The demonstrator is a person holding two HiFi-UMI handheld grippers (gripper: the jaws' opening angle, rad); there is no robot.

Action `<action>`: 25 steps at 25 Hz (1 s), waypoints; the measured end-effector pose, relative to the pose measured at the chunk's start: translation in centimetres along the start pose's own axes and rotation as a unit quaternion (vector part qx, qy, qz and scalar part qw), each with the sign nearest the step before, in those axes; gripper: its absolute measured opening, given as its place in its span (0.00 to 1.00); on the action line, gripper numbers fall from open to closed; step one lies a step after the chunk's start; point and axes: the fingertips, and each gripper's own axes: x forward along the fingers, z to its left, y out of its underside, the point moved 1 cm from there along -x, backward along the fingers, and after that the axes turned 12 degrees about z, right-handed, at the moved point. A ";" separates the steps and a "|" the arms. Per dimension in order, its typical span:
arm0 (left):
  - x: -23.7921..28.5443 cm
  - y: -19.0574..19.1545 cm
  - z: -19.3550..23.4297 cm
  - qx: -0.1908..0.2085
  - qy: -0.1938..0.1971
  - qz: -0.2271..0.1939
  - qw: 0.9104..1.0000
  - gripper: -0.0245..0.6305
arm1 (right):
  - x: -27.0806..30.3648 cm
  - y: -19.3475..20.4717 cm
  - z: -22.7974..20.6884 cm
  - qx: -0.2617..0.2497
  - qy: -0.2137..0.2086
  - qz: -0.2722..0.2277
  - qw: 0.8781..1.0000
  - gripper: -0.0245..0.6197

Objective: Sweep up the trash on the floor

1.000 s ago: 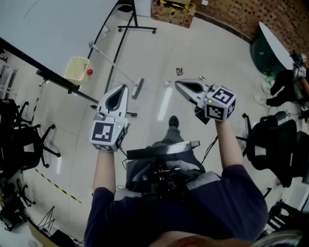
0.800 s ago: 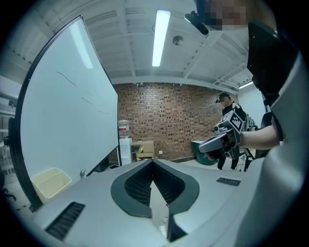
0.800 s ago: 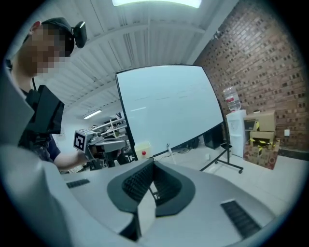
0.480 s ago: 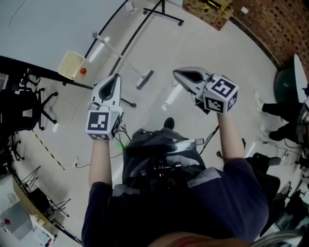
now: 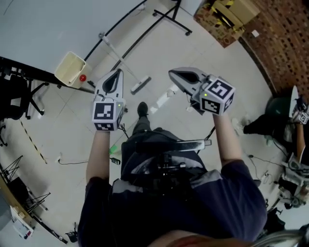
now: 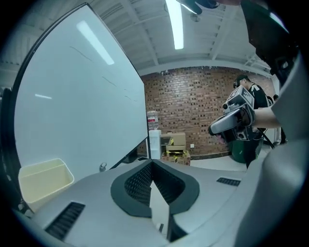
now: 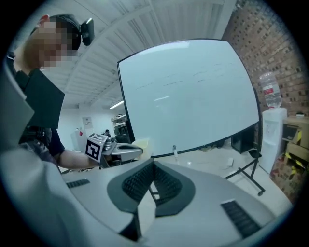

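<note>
A long-handled broom (image 5: 126,63) lies on the pale floor, its head (image 5: 140,85) just beyond and between my two grippers. A cream dustpan (image 5: 70,69) with a red part sits to the left by the whiteboard's foot; it also shows in the left gripper view (image 6: 43,181). My left gripper (image 5: 117,72) is held above the floor, shut and empty, right of the dustpan. My right gripper (image 5: 172,74) is also shut and empty, right of the broom head. No trash is clear on the floor. Each gripper view shows closed jaws (image 6: 152,164) (image 7: 153,164) with nothing between them.
A big whiteboard (image 5: 53,19) on a black stand (image 5: 171,19) fills the upper left. Cardboard boxes (image 5: 231,12) stand by the brick wall (image 5: 285,34). Office chairs (image 5: 14,94) are at the left, a green bin (image 6: 241,149) at the right. Cables (image 5: 72,161) trail by my feet.
The head view has swung, so the broom and dustpan now lie closer to my left gripper. Both grippers have moved across the room and stay shut.
</note>
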 end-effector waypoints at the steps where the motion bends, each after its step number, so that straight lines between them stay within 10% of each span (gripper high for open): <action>1: 1.1 0.2 0.8 -0.005 -0.004 0.000 1.000 0.04 | 0.9 -0.5 -0.7 -0.006 -0.003 0.005 1.000 0.06; 16: 12.0 0.0 13.6 -0.057 -0.036 0.030 0.997 0.04 | 16.6 -10.9 -10.5 -0.126 0.031 0.049 0.990 0.06; 25: 17.9 1.0 18.1 -0.100 -0.157 0.075 0.980 0.04 | 20.9 -11.0 -17.9 -0.127 0.009 0.048 0.991 0.06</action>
